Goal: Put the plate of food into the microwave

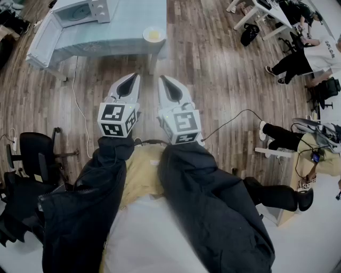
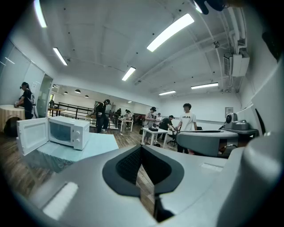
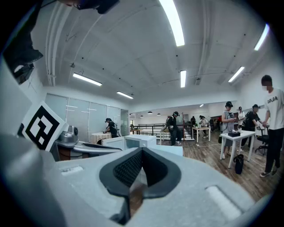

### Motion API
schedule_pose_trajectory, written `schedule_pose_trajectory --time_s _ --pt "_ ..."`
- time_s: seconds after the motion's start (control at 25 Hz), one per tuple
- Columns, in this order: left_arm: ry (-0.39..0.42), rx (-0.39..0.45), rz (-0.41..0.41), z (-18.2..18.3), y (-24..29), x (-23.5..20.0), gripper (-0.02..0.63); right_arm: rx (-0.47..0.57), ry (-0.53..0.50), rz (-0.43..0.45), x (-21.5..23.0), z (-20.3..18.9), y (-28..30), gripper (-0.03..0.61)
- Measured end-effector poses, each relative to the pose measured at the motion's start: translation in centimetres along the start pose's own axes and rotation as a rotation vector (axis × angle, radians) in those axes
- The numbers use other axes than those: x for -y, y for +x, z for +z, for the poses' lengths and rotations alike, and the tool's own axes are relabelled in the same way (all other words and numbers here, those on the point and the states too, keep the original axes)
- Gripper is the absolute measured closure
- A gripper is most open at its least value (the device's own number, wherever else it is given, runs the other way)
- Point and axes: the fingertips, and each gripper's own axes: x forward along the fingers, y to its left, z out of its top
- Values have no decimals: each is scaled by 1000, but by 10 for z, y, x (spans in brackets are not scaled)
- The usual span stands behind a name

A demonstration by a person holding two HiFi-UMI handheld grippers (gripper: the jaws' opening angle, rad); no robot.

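I see my left gripper [image 1: 133, 78] and right gripper [image 1: 163, 80]: 2 pale grey wedges with black ribbed pads [image 2: 128, 165], each bearing a black-and-white marker cube [image 1: 118, 120]. My sleeves [image 1: 80, 208] are dark.

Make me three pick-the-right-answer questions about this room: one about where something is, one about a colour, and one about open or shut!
1. Where is the plate of food?
A. on the table, right of the microwave
B. on the floor
C. on a chair

2. What colour is the microwave?
A. red
B. black
C. white

3. How is the microwave door?
A. shut
B. swung open
C. taken off

Answers:
1 A: the head view shows the plate on the table's right corner.
2 C: its body and door are white in the head view and the left gripper view.
3 B: the door stands out to the side, still joined on.
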Motion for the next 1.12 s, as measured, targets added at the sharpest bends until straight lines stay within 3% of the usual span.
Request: schedule_pose_trajectory --time_s 0.4,1.12 --pt "-12 -20 -2 -15 -3 -5 617 -17 27 3 -5 -14 0 581" --pt "-91 -84 20 -54 -37 -44 617 -119 44 29 -54 -53 11 578"
